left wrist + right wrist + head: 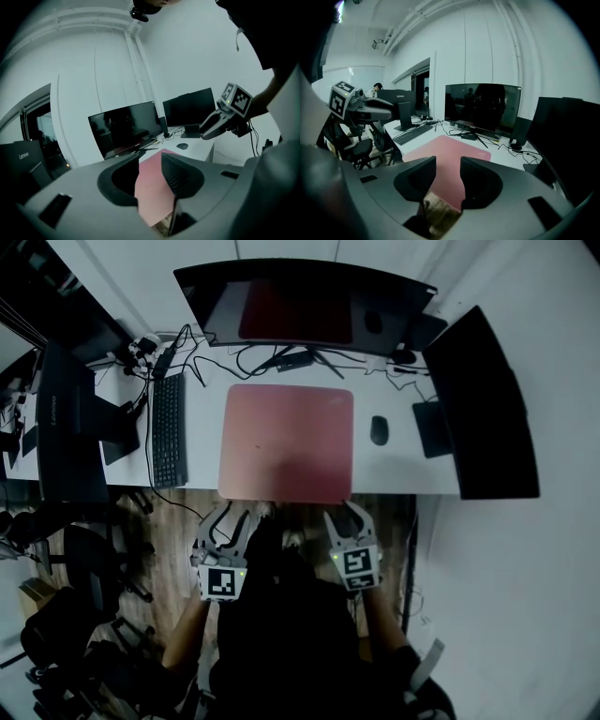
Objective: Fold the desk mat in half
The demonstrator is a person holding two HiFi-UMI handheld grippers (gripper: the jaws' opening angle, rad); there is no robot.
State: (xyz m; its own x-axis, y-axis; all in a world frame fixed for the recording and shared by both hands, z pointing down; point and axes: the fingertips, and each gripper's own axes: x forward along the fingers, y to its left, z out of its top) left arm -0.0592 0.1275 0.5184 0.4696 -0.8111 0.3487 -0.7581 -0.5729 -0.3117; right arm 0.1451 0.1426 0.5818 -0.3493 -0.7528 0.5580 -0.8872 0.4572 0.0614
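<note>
mat [286, 442]: plain dusty pink, no pattern
desk [394, 470]: white
keyboard [169, 430]: black
mouse [379, 430]: black
middle monitor [300, 304]: black, with a dull red reflection on the screen
right monitor [483, 409]: black
cables [253, 357]: black
floor [178, 512]: brown wood planks
wall [525, 596]: white
left gripper [232, 517]: grey body, dark ribbed pads; its cube is white with black square markers
right gripper [344, 514]: grey body, dark ribbed pads; its cube is white with black square markers
person's top [291, 634]: black
</note>
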